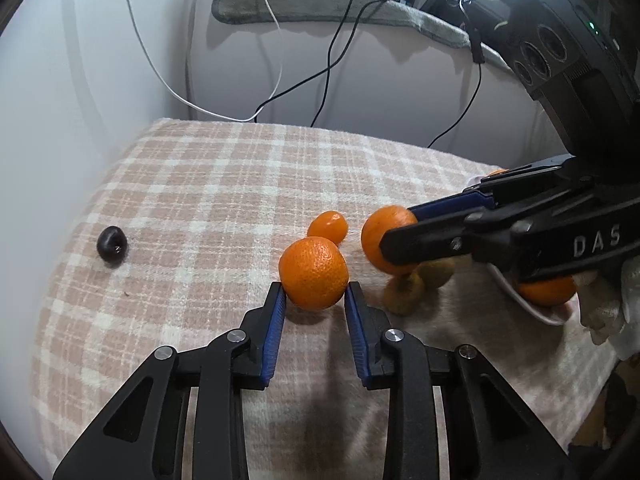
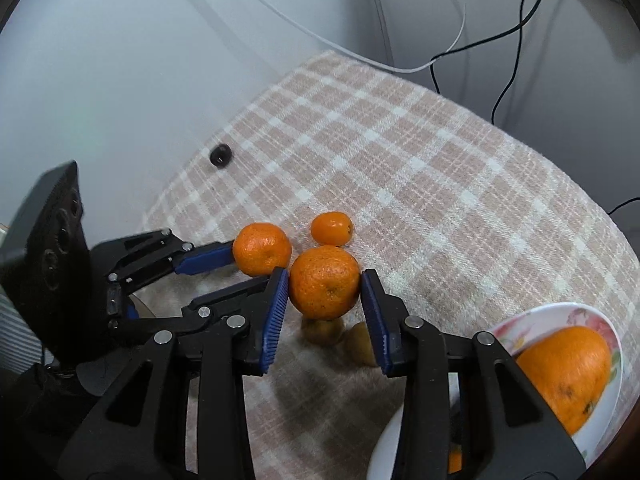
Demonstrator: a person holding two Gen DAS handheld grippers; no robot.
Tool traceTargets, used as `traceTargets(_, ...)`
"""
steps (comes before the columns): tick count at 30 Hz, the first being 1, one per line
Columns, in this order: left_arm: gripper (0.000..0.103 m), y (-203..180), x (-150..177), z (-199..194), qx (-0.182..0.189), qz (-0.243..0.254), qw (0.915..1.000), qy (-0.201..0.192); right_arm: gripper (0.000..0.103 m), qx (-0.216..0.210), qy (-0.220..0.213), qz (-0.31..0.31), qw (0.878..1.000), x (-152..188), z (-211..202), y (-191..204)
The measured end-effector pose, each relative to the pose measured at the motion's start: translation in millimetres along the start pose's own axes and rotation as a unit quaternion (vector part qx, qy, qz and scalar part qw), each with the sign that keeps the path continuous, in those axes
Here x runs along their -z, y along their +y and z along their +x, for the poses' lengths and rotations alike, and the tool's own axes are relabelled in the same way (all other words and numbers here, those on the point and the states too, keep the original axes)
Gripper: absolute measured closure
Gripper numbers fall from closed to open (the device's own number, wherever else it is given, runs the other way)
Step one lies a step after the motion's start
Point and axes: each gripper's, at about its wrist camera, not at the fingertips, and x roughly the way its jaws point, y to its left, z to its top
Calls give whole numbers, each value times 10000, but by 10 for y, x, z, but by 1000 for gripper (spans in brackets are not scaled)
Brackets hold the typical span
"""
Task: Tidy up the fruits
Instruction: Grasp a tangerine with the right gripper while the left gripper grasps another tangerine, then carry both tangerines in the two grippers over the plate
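Note:
My left gripper [image 1: 315,285] is shut on a tangerine [image 1: 314,274] that rests on the checked cloth [image 1: 224,184]. Just to its right, my right gripper [image 2: 325,274] is shut on a second tangerine [image 2: 325,282], with both blue pads against its sides. In the right wrist view the left gripper [image 2: 252,262] comes in from the left with its tangerine [image 2: 262,248]. A small oval kumquat [image 1: 328,226] lies just behind both tangerines. Two brown kiwis [image 1: 404,292] lie under and beside the right gripper's tangerine, partly hidden.
A white flowered bowl [image 2: 560,312] with a large orange [image 2: 568,372] in it stands at the near right. One dark round fruit [image 1: 112,244] lies alone near the cloth's far left edge. Cables [image 1: 332,60] hang down the white wall behind.

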Motion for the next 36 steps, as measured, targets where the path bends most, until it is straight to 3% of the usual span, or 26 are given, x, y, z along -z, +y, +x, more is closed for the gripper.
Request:
traceTargets(15,74,-278,6,-304,409,-87,9988,-236,64,-164,-1125,402,9927,427,-932,-158)
traceTargets(22,74,-559,-25,-286,625,75,9977,-266,64,194,-1600,691,9845,805,-1397,-442)
traceTargets(36,74,-1052,-13,-176,905,402,9951,-73,64,700,-1778,1266,9734,1341,-1646,-995)
